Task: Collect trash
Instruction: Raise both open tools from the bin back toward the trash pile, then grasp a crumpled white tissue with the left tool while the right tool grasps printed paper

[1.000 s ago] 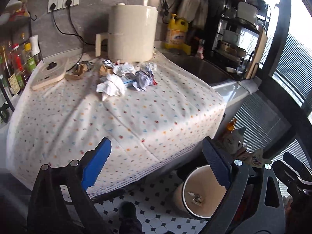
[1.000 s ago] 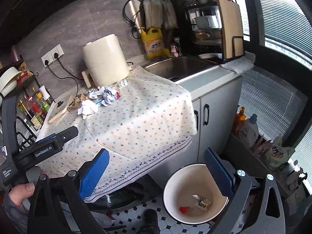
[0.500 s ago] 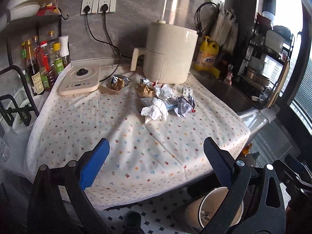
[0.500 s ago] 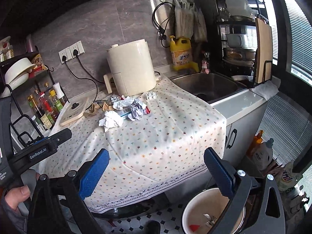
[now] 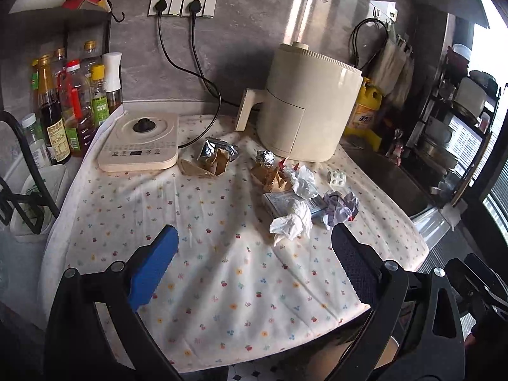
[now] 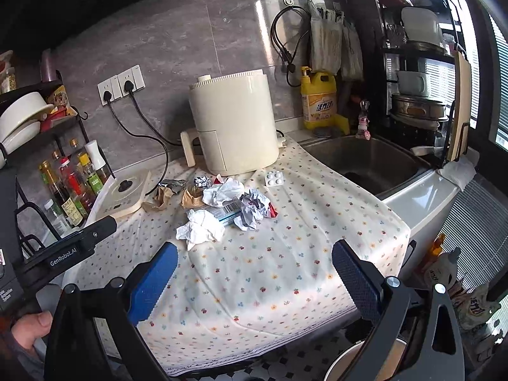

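- Both views have swung up from the floor bin (image 6: pixel 358 362) to the worktop (image 5: pixel 241 273).
- Left tongs (image 5: pixel 254 254) and right tongs (image 6: pixel 254 263): spread, empty.
- Crumpled paper (image 5: pixel 293 220) nearest, near air fryer (image 5: pixel 304 108); probably next pick.

A matt printed cloth (image 5: pixel 222 279) bears crumpled white paper (image 5: pixel 292 222), shiny foil (image 5: pixel 265 157) and, seemingly, smooth plastic air fryer (image 5: pixel 304 108).

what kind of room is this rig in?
Almost certainly a home kitchen: a steel sink set into the counter, an air fryer plugged in by the wall, and a rack of sauce bottles beside an induction hob.
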`<state>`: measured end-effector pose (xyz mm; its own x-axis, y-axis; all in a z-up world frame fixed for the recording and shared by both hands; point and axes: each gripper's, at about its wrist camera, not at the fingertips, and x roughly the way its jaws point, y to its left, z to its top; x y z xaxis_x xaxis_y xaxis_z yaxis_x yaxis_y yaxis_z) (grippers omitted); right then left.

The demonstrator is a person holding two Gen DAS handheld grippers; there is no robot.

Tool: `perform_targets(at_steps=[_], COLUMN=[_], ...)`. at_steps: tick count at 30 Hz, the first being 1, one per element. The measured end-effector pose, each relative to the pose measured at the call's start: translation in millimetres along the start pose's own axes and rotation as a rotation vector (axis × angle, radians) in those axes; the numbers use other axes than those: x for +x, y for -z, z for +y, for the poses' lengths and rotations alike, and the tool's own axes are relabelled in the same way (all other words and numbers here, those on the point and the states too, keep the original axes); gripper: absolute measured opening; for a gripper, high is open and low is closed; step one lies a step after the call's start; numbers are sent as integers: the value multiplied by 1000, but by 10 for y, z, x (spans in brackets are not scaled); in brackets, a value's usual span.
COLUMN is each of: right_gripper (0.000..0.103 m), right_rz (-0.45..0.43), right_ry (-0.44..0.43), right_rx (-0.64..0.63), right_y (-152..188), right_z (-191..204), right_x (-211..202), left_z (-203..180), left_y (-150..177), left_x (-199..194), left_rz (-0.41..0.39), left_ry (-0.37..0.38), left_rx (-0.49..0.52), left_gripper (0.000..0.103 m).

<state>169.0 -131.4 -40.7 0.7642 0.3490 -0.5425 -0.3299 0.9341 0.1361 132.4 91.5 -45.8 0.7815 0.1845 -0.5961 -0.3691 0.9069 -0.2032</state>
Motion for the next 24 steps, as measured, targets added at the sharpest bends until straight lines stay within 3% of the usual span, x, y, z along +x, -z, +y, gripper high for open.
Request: perform_targets(at_steps=[6,12,22,24], right_gripper=[95,95,95,95], right_rz=[58,105,126,133], right_ry=[26,113,202,211], right_rx=[-9,40,93,110], right_y=[-21,-70,-157,-159], right_z=[70,-42,-180,-209], right_x=[327,588,776,800], left_z=[6,-145,-439,-477], left_y=[-80,-119,-106,-98], left_x=[452,911,1512,1592], left_rz=[54,126,223,241], left_ry=[75,145,193,200], left_rx=[14,51,116,125], left_gripper=[96,91,89,80])
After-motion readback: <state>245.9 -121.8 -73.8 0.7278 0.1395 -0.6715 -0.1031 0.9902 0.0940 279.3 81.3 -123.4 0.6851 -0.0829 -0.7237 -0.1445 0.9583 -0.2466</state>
